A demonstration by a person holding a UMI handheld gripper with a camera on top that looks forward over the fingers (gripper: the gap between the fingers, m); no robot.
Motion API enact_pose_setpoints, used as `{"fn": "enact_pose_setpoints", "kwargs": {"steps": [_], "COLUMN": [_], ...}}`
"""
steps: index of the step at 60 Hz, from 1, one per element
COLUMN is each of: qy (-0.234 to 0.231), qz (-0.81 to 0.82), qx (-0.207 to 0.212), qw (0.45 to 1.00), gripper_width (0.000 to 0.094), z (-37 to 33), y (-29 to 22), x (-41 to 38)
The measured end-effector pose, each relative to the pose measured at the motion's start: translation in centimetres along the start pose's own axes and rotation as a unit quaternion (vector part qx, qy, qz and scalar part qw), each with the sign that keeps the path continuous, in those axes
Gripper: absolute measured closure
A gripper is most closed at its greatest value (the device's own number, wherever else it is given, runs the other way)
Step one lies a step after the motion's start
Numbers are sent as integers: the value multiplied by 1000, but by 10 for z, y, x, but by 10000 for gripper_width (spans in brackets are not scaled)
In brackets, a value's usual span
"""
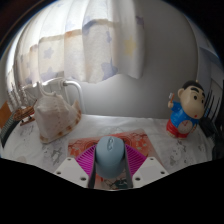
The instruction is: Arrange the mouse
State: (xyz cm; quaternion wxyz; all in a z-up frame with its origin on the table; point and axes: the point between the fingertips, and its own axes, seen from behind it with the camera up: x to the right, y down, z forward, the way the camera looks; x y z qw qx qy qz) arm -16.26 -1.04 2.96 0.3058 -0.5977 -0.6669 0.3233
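Here we list a pale blue-grey, smooth plastic computer mouse (pixel 111 158), rounded and glossy, sitting between the fingers of our gripper (pixel 111 172) at 6 o'clock. The magenta pads (pixel 84 158) flank it closely; we cannot tell whether they press it or merely bracket it. Beneath lies a marbled white tabletop (pixel 170 152). At 10 o'clock stands a cream ceramic kettle (pixel 57 110); at 3 o'clock, a glossy cartoon figurine in red and blue (pixel 184 108), kept clear of the working area, we judge.
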Motion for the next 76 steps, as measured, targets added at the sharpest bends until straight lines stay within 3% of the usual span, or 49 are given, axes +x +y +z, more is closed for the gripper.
{"fn": "enact_pose_setpoints", "kwargs": {"steps": [8, 12, 14, 17, 18, 21, 30, 36, 46, 76], "qy": [16, 5, 4, 18, 28, 51, 35, 29, 21, 29], "qz": [17, 25, 26, 31, 35, 51, 83, 68, 70, 72], "qx": [-42, -32, -35, -43, -46, -51, -68, -99, -110, -92], "qw": [999, 999, 999, 998, 998, 996, 994, 992, 991, 993], "gripper_width": [475, 396, 326, 88, 73, 92, 87, 85, 87, 87], "z": [18, 18, 18, 11, 7, -12, -110, -193, -288, -320], "y": [45, 44, 45, 44, 43, 38, 24, 31, 48, 47], "x": [17, 14, 14, 21, 26, 35, 20, 12, 0, 6]}}
